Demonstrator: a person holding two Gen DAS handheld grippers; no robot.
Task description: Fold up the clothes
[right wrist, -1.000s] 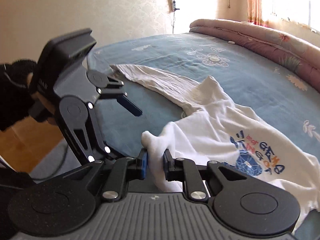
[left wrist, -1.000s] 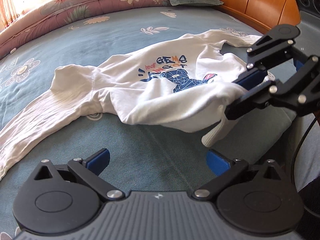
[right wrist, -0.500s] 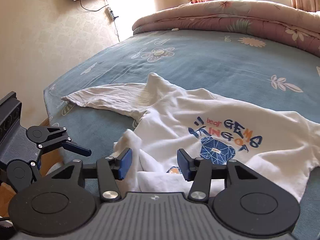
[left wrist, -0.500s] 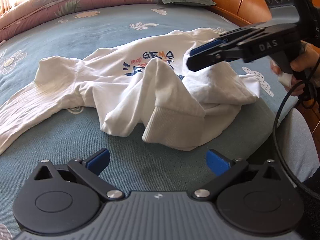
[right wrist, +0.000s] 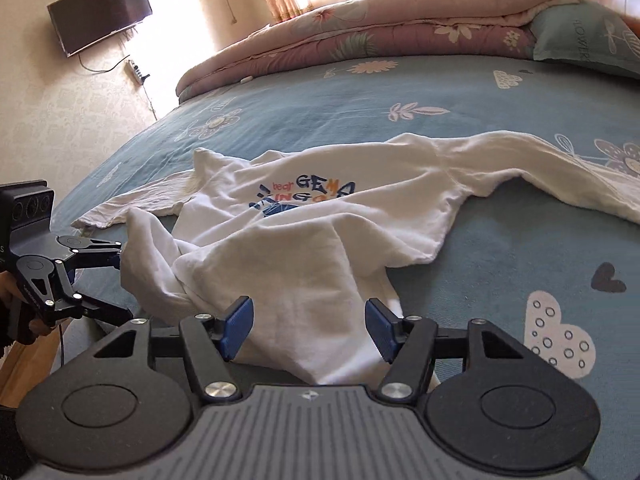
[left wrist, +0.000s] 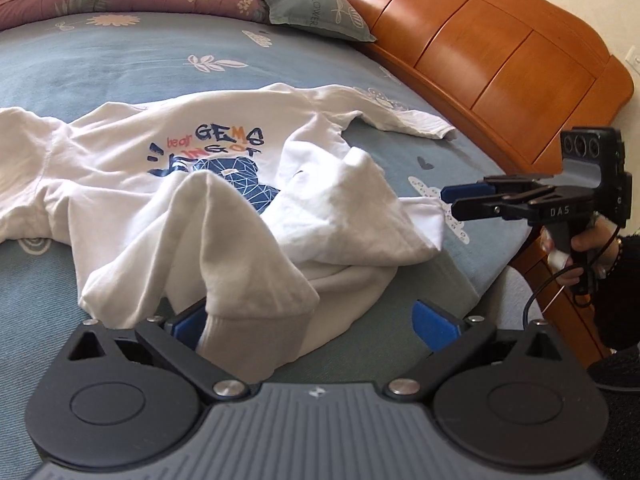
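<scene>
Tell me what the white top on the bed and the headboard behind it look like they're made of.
White top: soft, matte knit, probably cotton jersey or fleece; it slumps in thick folds and has a ribbed hem. Headboard: orange-brown wood, or maybe veneer, with a glossy lacquered look; separate panels with grooves between them show soft highlights.

I see a blue flower-print bed (right wrist: 500, 92) with a folded pink quilt (right wrist: 380, 36) along its far edge, a grey-green pillow (left wrist: 316, 12) against the wooden headboard (left wrist: 500, 56), and a wall-mounted television (right wrist: 100, 14).
</scene>
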